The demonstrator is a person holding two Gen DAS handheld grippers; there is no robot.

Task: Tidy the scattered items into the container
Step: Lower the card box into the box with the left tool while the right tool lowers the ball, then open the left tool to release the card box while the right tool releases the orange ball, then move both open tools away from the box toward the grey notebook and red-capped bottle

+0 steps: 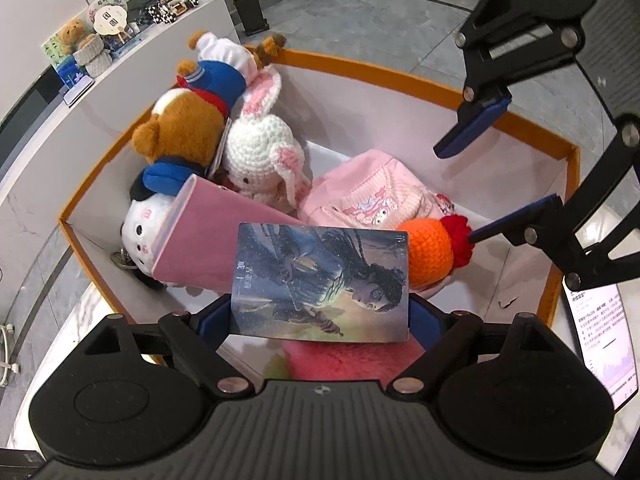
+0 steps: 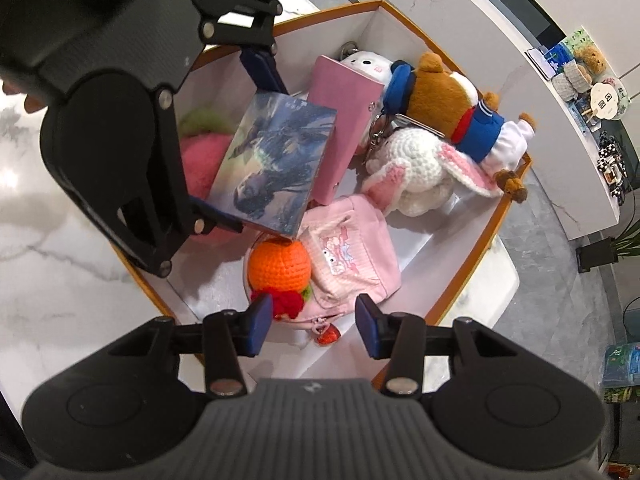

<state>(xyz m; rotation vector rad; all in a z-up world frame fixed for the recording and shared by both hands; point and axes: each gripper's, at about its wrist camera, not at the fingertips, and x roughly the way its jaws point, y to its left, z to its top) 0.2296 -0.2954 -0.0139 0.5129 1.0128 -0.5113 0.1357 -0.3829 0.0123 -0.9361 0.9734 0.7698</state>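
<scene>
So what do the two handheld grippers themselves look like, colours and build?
Both match. The left gripper and right gripper have matte black bodies with a ribbed grey-black top plate bearing a small round logo, two round black side housings, black linkage arms joined by silver pins, and flat blue pads on the fingers. No cables or sleeves show; only fingertips of a bare hand at the frame's edge.

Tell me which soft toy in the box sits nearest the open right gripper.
The orange crochet ball with the red frill: it lies just ahead of the right gripper. The bear, bunny and white plush lie at the far end.
</scene>
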